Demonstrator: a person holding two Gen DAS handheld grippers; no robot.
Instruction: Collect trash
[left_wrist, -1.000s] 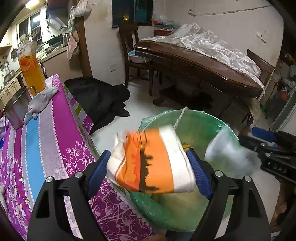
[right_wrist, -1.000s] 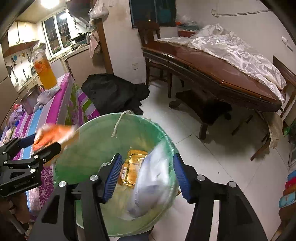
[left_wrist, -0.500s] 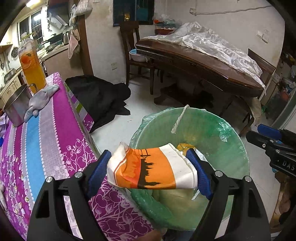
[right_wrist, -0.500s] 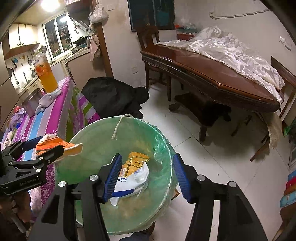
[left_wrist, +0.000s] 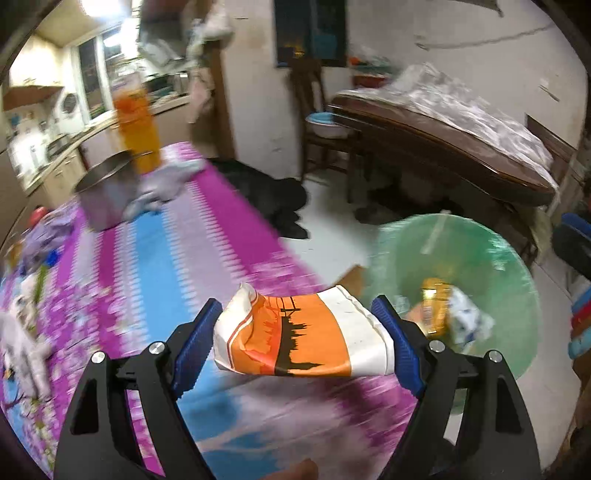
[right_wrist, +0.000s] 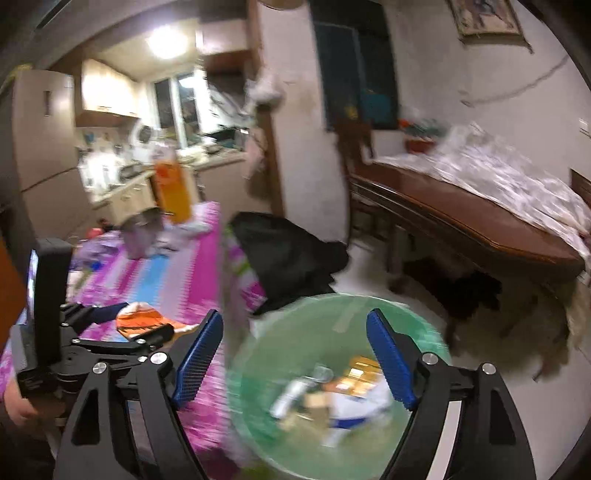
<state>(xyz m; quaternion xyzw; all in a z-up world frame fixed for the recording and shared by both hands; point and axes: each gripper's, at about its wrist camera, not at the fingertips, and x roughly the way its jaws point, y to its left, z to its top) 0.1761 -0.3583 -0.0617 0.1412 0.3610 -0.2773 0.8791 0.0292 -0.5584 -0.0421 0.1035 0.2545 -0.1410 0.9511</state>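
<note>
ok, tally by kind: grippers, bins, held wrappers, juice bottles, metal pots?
Grippers: 2 (left gripper, right gripper)
Green bin: 1
Orange-white wrapper, held by the left gripper: 1
Juice bottle: 1
Metal pot: 1
Total: 6

A dark wooden table (right_wrist: 469, 218) stands on pale floor (left_wrist: 332, 206) near a lit kitchen window (right_wrist: 181, 107).

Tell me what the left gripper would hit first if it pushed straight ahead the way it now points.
Probably the purple tablecloth: the left gripper, shut on the orange-and-white wrapper, aims over it, left of the green bin. Blur makes depth unclear.
</note>
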